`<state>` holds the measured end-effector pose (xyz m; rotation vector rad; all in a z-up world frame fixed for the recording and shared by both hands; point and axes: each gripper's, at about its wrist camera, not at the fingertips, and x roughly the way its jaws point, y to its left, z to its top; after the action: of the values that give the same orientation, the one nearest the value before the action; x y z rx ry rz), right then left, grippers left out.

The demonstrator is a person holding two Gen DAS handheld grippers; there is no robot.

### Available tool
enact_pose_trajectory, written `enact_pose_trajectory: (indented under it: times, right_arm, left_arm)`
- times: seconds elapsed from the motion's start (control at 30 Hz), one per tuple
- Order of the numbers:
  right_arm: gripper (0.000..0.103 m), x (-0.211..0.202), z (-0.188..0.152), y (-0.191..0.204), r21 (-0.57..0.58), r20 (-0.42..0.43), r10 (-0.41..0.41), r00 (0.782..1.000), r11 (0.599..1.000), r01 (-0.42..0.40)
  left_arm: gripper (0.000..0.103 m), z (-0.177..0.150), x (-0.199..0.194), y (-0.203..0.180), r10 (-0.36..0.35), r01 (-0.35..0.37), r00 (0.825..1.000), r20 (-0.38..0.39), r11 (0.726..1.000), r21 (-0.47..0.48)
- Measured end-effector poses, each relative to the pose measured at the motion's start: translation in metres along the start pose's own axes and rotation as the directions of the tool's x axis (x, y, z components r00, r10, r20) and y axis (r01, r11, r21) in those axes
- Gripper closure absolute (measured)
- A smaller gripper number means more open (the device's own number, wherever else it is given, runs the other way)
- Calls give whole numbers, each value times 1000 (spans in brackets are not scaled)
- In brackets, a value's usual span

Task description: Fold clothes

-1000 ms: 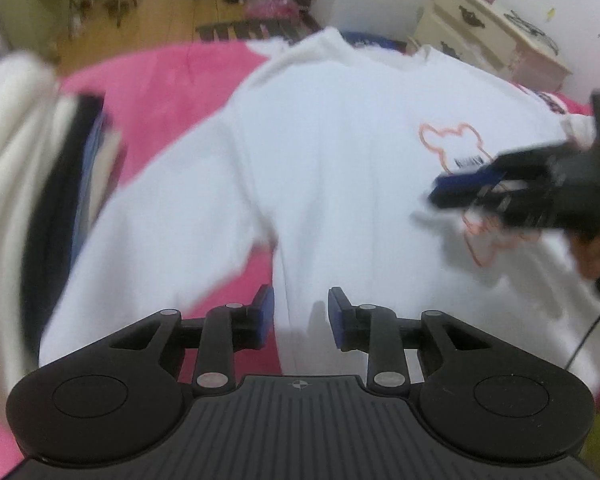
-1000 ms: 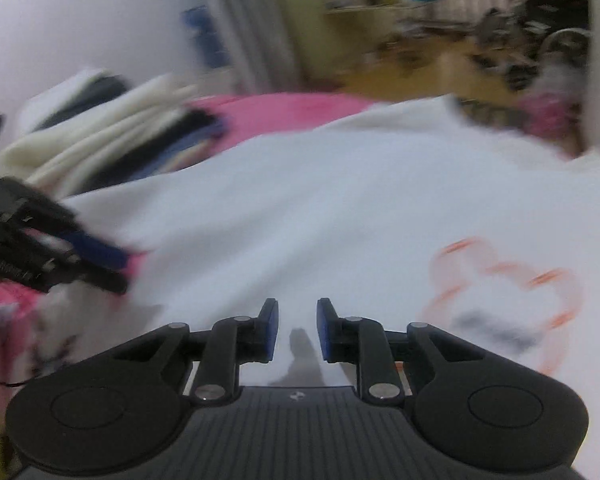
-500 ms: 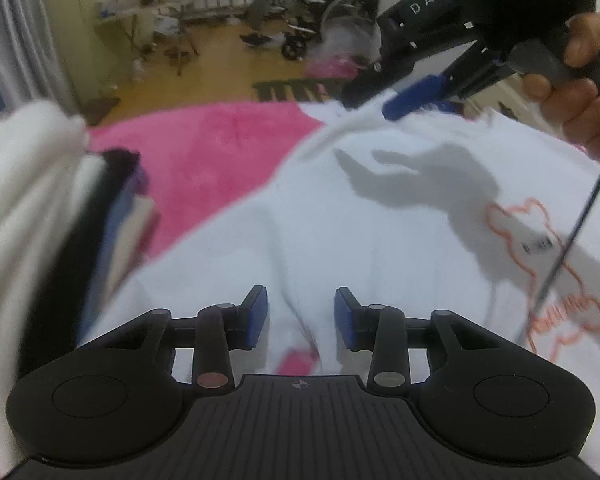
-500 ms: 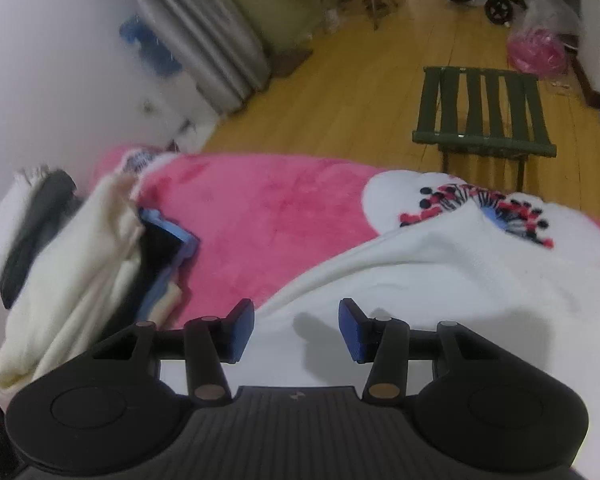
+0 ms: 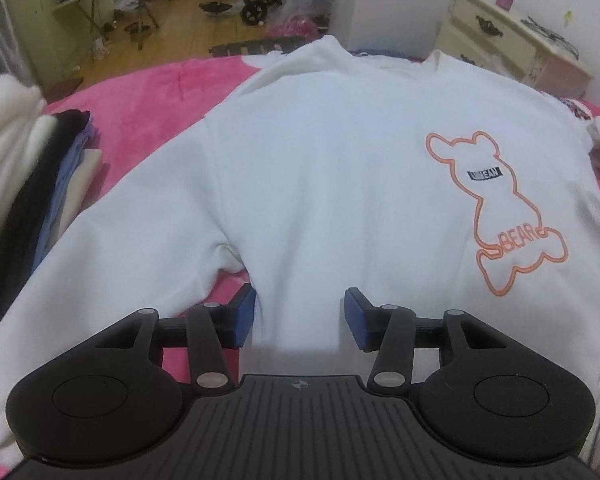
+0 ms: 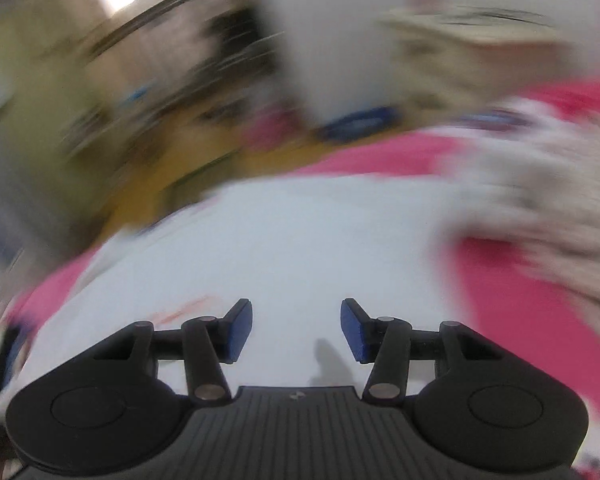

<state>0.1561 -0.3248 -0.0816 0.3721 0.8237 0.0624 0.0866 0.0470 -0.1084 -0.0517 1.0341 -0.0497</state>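
A white sweatshirt (image 5: 320,168) with an orange bear outline and the word BEAR (image 5: 516,240) lies spread flat on a pink blanket (image 5: 148,96). Its left sleeve (image 5: 112,264) runs out toward the lower left. My left gripper (image 5: 300,318) is open, hovering over the hem side of the body near the armpit, nothing between its blue pads. In the blurred right wrist view the same white sweatshirt (image 6: 284,248) fills the middle, and my right gripper (image 6: 297,328) is open above it, holding nothing.
A pile of folded clothes (image 5: 16,184), white, black and blue, sits at the left edge of the bed. A cream dresser (image 5: 512,56) stands at the back right. A wooden floor with clutter (image 5: 172,20) lies beyond the bed. A crumpled pale cloth (image 6: 548,208) lies right of the sweatshirt.
Both grippers have opened wider. The left one has swung back to face the sweatshirt squarely; the right gripper has left its view and is moving fast, turning toward the sweatshirt's right side.
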Motion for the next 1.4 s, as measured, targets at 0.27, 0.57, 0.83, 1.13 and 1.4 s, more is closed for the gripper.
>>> enact_pose_trajectory:
  times: [0.27, 0.57, 0.83, 1.13, 1.4]
  right_arm:
    - [49, -17, 7, -53, 223, 124, 70, 990, 970, -96]
    - [49, 23, -56, 184, -415, -308, 552, 775, 655, -631]
    - [51, 13, -151, 329, -554, -668, 455, 589, 224, -801]
    - [51, 27, -208, 409, -426, -811, 355, 464, 184, -886]
    - [51, 39, -163, 378, -424, -720, 425, 548, 356, -833]
  left_arm:
    - [55, -22, -30, -3, 3, 1, 998, -66, 998, 68]
    - [54, -83, -112, 46, 237, -225, 963, -129, 969, 102]
    - [50, -127, -97, 85, 185, -192, 967, -175, 981, -24]
    - [50, -139, -71, 105, 182, -189, 978, -101, 980, -67]
    - [100, -128, -88, 96, 217, -213, 973, 84, 976, -54]
